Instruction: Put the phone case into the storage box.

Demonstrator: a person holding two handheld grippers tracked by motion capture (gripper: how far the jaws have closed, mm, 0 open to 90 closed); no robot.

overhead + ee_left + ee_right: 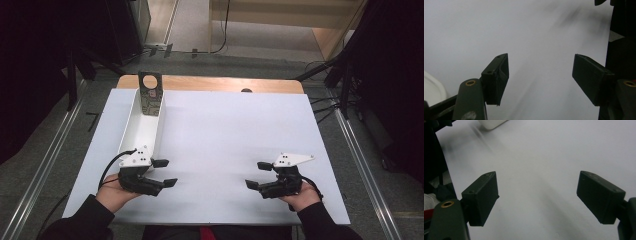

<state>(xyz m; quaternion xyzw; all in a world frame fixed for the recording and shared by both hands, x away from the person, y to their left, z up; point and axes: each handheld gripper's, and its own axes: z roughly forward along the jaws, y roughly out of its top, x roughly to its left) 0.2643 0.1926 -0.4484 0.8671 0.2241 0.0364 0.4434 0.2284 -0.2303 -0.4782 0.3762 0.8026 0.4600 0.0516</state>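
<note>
High view: both of your grippers rest at the near edge of the bench (215,130), each pointing inward across the white sheet. The left gripper (165,173) sits just beside the near end of the white tray (137,127); the right gripper (258,175) is well apart from it, on the right side of the bench.

The tray is long and narrow. Its long axis runs from near to far along the left side of the sheet. At its far end a dark circuit board (150,95) with a round hole stands upright, leaning against the tray's end wall. From the left jaws, the board lies far and slightly left, along the tray's length. The left hand (117,192) is plainly the nearer one; reaching with it should need only a forward travel along the tray.

Jaw state: in the left gripper view the left jaws are spread with bare sheet between them, and a corner of the tray shows at the lower left. In the right gripper view the right jaws are likewise spread over bare sheet, pinching nothing.

Judgement: approach with the left gripper, jaws turned to straddle the board's thin edge.
</note>
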